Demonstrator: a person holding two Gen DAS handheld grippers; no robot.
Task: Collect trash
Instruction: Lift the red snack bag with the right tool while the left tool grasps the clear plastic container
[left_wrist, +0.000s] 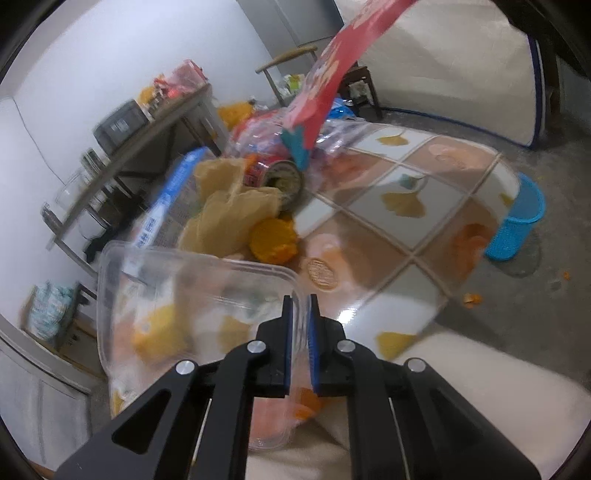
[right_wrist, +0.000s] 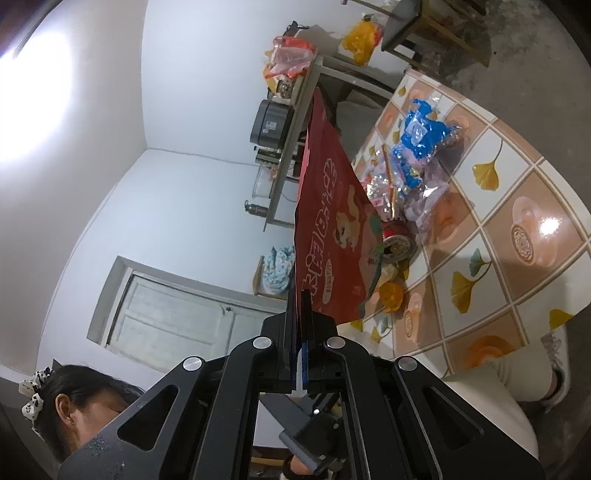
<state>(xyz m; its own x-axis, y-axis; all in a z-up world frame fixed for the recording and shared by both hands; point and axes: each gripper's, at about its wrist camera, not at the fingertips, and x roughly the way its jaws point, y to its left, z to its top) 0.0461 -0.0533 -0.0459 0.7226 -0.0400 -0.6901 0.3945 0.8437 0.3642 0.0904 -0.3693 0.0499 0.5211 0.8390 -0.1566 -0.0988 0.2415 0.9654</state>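
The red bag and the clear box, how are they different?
The red bag is flat, bright and covered in printed pictures; the clear box is see-through, so the table pattern shows through it. The bag is thin and floppy-looking, while the box has a stiff rim and rounded corners. The bag is pinched by the right gripper, the box's rim by the left gripper. Both are held, each in shut jaws, above the tiled table.

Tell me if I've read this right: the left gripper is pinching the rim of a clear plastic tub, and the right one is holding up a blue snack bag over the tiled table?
Nearly. The bag is red, not blue: the right wrist view shows the right gripper shut on a red snack bag. The rest stands: the left gripper pinches the rim of the clear plastic tub, above the tiled table.
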